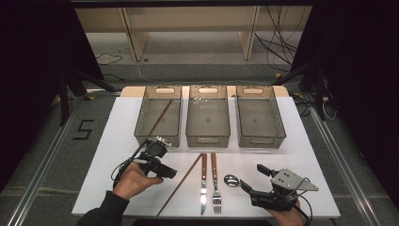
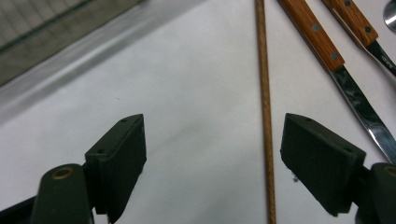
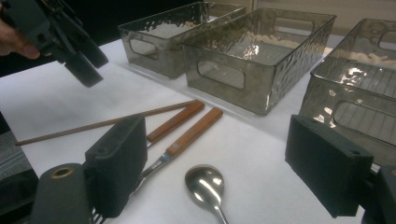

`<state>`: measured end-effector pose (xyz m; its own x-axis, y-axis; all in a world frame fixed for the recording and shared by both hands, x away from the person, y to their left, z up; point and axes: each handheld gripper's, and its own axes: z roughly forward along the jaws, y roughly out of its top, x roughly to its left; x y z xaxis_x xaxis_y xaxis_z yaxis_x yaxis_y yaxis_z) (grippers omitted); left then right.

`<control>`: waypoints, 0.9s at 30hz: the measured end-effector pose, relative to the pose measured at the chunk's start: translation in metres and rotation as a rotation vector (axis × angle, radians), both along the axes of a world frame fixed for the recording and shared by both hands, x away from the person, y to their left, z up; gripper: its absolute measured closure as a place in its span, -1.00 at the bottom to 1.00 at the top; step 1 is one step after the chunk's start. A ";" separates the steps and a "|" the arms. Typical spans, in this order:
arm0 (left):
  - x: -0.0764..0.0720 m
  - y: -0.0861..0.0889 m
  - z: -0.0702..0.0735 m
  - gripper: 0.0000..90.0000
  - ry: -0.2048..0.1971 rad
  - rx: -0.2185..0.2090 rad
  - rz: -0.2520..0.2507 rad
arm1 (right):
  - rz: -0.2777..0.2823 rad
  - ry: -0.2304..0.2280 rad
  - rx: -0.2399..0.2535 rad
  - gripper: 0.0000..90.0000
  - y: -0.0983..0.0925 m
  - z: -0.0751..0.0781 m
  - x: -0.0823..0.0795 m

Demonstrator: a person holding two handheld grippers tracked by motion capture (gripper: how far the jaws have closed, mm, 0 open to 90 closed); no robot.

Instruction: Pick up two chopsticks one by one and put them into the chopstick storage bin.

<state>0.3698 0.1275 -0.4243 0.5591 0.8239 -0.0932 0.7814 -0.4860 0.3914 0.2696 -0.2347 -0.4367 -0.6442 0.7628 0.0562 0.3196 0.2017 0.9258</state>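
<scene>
The left gripper (image 1: 162, 170) is hovering over the white table top (image 1: 117, 141) towards its near-left corner, w/ its black jaws standing wide apart and clamping nothing. In the left gripper view the thin brown wooden chopstick (image 2: 264, 107) is lying flat on the white surface, running between the two jaws, closer to the right-hand one; not touching either pad. In the high view that chopstick (image 1: 179, 184) is lying slanted near the table's near edge, approx. centre-left, just beside the wooden-handled steel knife (image 1: 203, 182).

Next to the knife the wooden-handled steel fork (image 1: 215, 184) is lying parallel, then the shiny steel spoon (image 1: 231, 180) further right.

The right gripper (image 1: 252, 181) is sitting near the near-right corner, jaws also spread wide, nothing between the pads; the spoon (image 3: 206, 185) is lying on the table in front of the gap.

Three smoky clear plastic bins w/ handle cut-outs are standing in a row along the far edge: left bin (image 1: 143, 123), middle bin (image 1: 208, 134), right bin (image 1: 277, 125). A second brown chopstick (image 1: 160, 117) is leaning diagonally inside the left bin.

Writing: a dark "5" (image 1: 83, 129) is marked on the grey floor left of the table. No brand or label readable on cutlery or bins.
</scene>
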 end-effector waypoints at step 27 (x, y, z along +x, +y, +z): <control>-0.021 -0.028 -0.030 -0.05 0.101 0.084 -0.130 | 0.002 -0.002 -0.005 -0.52 0.000 0.000 0.000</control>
<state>0.3484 0.0994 -0.4538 0.6526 0.7526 -0.0881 0.7433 -0.6132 0.2674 0.2694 -0.2344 -0.4368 -0.6461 0.7616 0.0512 0.3171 0.2067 0.9256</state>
